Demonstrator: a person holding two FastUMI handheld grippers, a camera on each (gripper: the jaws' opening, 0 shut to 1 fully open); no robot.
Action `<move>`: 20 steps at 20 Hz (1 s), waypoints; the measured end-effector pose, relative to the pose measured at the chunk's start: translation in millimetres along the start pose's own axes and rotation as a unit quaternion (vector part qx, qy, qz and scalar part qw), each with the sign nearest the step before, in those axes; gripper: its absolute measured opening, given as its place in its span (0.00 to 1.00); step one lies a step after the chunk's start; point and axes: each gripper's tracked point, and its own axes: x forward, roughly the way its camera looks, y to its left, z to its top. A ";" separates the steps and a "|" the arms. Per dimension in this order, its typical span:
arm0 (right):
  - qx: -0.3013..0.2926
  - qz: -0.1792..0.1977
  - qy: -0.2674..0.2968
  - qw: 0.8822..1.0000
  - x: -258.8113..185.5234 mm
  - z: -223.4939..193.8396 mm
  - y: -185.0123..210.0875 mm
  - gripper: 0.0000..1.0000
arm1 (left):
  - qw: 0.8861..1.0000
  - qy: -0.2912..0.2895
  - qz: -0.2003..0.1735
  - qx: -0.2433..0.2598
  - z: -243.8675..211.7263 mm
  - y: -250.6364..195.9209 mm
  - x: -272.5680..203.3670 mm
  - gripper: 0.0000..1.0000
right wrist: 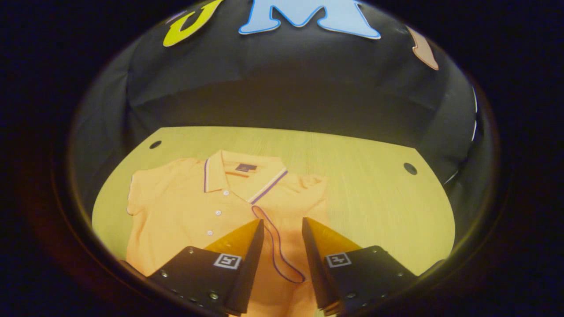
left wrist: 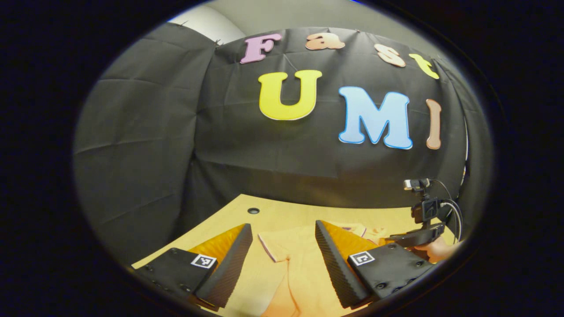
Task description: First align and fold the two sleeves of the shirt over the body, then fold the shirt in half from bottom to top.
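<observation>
An orange polo shirt (right wrist: 185, 211) lies face up on the wooden table (right wrist: 374, 193), collar (right wrist: 242, 176) toward the far wall. One sleeve (right wrist: 275, 246), edged with a purple line, is folded over the body, while the other sleeve (right wrist: 136, 193) lies spread out at the left. My right gripper (right wrist: 283, 221) hovers open over the folded sleeve, with nothing between its fingers. In the left gripper view, my left gripper (left wrist: 283, 225) is open above the shirt (left wrist: 291, 259), near the spread sleeve (left wrist: 273, 246). The right gripper (left wrist: 416, 237) and a hand (left wrist: 440, 248) show at the far right.
The table has small round holes near its far corners (right wrist: 155, 144) (right wrist: 410, 168) (left wrist: 253, 210). Black cloth walls stand close behind and beside the table. Bare wood stretches to the right of the shirt (right wrist: 387, 220).
</observation>
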 end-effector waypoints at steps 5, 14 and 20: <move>0.012 -0.003 -0.053 0.998 -57.1 23.2 9.7 0.89 | 0.999 0.009 -0.048 0.004 -8.1 -10.2 26.6 0.95; -0.006 -0.056 -0.126 0.990 -161.3 43.3 32.9 0.96 | 0.994 0.057 -0.093 0.012 -57.0 7.8 110.5 0.95; -0.014 -0.048 -0.141 0.989 -203.1 44.0 58.8 0.96 | 0.995 0.083 -0.052 0.009 -98.0 32.8 173.5 0.94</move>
